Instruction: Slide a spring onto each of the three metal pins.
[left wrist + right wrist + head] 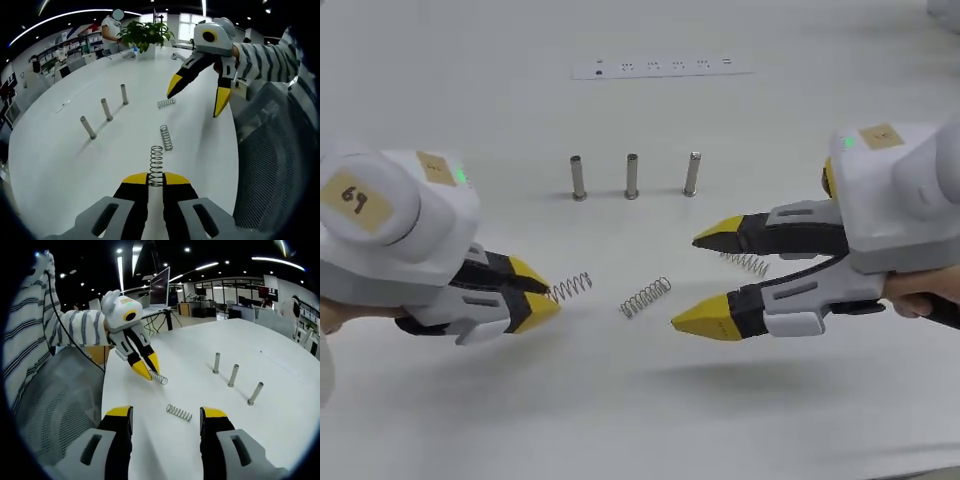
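Observation:
Three upright metal pins (578,178) (632,176) (692,173) stand in a row on the white table, all bare. My left gripper (545,297) (156,179) is low at the left, shut on the near end of one spring (570,287) (156,162), whose other end rests on the table. A second spring (646,297) (166,137) (179,412) lies loose in the middle. My right gripper (712,278) (166,412) hovers open at the right, pointing at that spring. A third spring (747,262) (166,103) lies under its upper jaw.
A white power strip (660,68) lies beyond the pins at the table's far side. A potted plant (145,32) stands at one end of the table. A mesh chair (55,405) and a monitor (162,285) are off the table's edge.

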Motion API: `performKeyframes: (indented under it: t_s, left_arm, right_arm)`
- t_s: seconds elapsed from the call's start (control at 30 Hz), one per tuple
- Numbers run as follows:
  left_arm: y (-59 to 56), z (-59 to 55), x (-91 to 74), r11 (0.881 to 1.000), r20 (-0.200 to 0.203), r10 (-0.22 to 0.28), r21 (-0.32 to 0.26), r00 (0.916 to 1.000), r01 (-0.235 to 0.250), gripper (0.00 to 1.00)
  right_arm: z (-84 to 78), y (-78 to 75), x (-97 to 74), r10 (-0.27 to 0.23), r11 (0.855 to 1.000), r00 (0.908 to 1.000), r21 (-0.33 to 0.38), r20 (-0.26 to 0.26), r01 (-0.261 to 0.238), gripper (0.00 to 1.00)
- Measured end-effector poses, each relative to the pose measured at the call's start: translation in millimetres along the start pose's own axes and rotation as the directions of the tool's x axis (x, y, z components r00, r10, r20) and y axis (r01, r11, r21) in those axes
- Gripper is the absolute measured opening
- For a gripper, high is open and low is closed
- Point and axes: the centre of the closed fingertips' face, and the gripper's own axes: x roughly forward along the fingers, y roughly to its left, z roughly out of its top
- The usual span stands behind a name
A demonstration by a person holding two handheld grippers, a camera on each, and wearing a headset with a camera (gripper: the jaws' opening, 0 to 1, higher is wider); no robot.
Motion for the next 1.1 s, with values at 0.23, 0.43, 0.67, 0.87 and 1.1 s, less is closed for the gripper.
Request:
performKeyframes:
  t_s: [0.23, 0.43, 0.67, 0.87, 1.1]
  left_arm:
    - [-6.5, 8.1, -0.3, 0.999, 0.017, -0.029, 0.035, 0.9994, 0.028, 0.02]
    - [-13.3, 16.0, -0.6, 0.995, 0.029, -0.053, 0.083, 0.9982, 0.051, 0.02]
    - [-19.6, 24.5, -0.2, 0.991, 0.046, -0.080, 0.107, 0.9958, 0.074, 0.02]
    - [-27.7, 29.9, 0.4, 0.986, 0.056, -0.112, 0.131, 0.9922, 0.104, 0.02]
    - [-36.5, 34.5, 1.3, 0.978, 0.065, -0.154, 0.154, 0.9859, 0.143, 0.02]
  right_arm:
    - [-0.9, 5.7, 5.1, 0.033, 0.999, 0.9993, -0.019, -0.017, -0.034, 0.40]
    - [2.6, 8.5, 9.4, 0.048, 0.998, 0.9989, -0.031, -0.005, -0.048, 0.33]
    - [3.8, 11.9, 13.6, 0.066, 0.997, 0.9978, -0.040, -0.008, -0.066, 0.23]
    - [5.0, 14.2, 16.5, 0.081, 0.996, 0.9967, -0.032, -0.004, -0.081, 0.17]
    - [8.7, 18.5, 20.0, 0.102, 0.994, 0.9947, -0.038, 0.006, -0.102, 0.15]
